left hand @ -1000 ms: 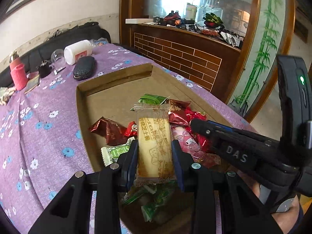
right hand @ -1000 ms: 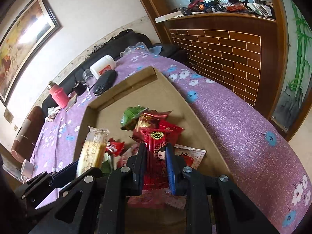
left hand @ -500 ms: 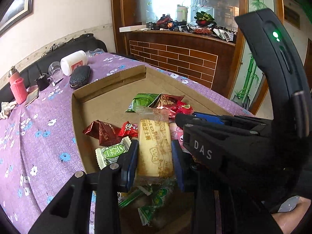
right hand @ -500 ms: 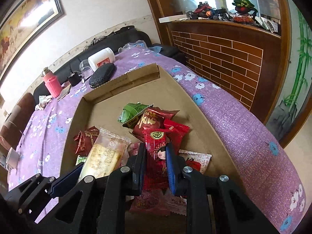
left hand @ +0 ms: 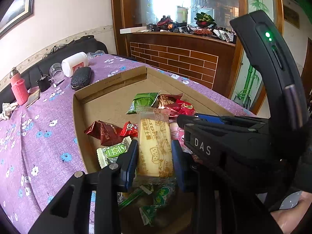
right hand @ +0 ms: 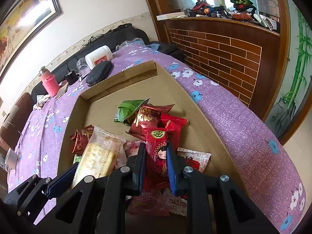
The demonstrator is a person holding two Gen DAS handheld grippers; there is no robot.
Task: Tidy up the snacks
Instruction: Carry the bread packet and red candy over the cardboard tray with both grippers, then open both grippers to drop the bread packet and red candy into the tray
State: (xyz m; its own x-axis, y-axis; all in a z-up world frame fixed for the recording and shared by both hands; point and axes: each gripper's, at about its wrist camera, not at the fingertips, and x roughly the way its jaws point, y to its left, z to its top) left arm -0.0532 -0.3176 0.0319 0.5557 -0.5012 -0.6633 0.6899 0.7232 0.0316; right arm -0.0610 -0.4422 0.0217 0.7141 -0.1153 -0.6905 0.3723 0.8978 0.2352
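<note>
The place was a lived-in home, a sitting or dining room. A table under a purple flowered cloth [right hand: 224, 109] filled the middle of the frame, with a dark sofa [right hand: 124, 33] behind it along a cream wall. A framed painting [right hand: 23, 19] hung at upper left. At upper right stood a wooden counter [right hand: 224, 44] with brick-pattern panelling, cluttered on top, beside a painted bamboo panel [right hand: 298, 62].

A table [right hand: 243, 128] under a purple flowered cloth carries a shallow cardboard tray [right hand: 136, 74] along its right edge. Beyond the tray's far wall lie a dark case [right hand: 99, 73], a white jar [right hand: 98, 56] on its side, a clear cup [right hand: 81, 66] and a pink bottle [right hand: 49, 83].
</note>
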